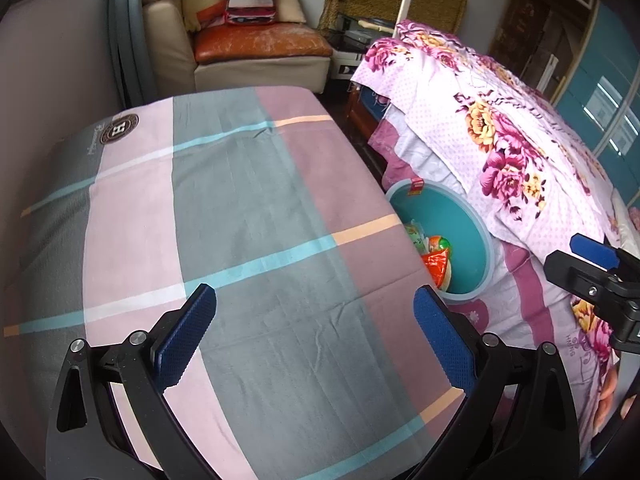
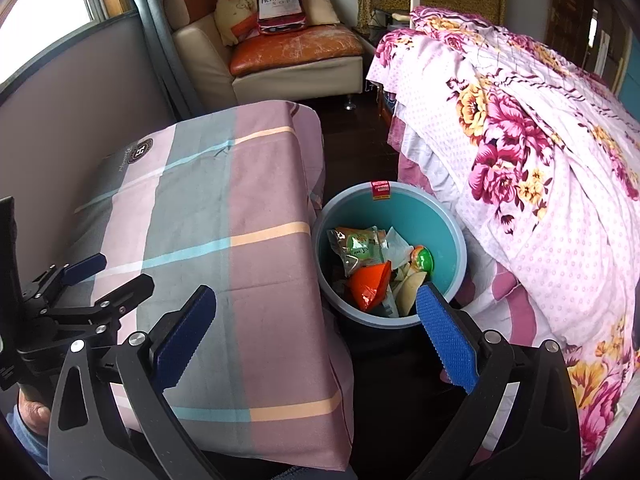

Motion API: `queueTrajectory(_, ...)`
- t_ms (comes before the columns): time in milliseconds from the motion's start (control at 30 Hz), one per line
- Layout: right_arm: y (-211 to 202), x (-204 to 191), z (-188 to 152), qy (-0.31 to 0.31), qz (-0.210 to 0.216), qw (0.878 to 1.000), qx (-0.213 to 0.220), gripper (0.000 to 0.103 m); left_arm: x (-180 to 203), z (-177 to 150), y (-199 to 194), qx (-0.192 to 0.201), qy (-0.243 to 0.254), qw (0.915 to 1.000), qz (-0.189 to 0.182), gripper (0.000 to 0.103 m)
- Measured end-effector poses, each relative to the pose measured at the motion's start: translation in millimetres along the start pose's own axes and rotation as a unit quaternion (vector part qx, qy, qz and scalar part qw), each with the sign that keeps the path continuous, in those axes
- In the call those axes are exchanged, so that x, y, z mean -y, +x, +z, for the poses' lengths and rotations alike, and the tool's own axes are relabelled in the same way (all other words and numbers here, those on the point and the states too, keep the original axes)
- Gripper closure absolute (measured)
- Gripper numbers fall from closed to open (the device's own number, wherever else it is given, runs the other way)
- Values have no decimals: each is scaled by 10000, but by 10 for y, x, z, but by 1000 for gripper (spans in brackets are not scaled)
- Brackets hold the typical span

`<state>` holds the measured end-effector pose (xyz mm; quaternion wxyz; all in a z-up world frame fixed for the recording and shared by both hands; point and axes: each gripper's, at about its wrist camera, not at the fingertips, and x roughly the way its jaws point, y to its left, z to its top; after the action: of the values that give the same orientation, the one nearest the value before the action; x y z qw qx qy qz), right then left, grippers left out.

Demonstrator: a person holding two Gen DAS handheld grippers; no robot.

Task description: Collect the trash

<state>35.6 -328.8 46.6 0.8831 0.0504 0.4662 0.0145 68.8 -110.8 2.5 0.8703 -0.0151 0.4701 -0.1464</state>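
Both my grippers are empty with jaws released: left gripper (image 1: 314,334) hangs over the plaid-covered bench (image 1: 224,200), right gripper (image 2: 316,336) sits nearer the bench edge, looking down toward the teal bin (image 2: 456,220); the bin stands on the floor between the bench and the floral bed (image 2: 540,184), touching or just beside the hanging cloth, can't tell which; the trash is already in the bin: a green-and-white packet (image 2: 356,246), an orange wrapper (image 2: 370,284), crumpled white paper (image 2: 396,246), a small green-lidded cup (image 2: 423,259); no loose trash visible on the bench in either view; I judge this the end of a drop-off, near done; next move calls for scanning the bench and bed for leftovers before any new grasp.
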Motion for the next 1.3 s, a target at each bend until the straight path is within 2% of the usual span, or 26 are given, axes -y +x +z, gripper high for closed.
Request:
queueTrajectory(667,324,84,-7,176,15,9997,-189,7,-67,-40,135,166,14,9990,404,4)
queueTrajectory(1300,444,58,-23,174,14,9994,-303,7,-108,-72,226,92,-10,9988,485,4)
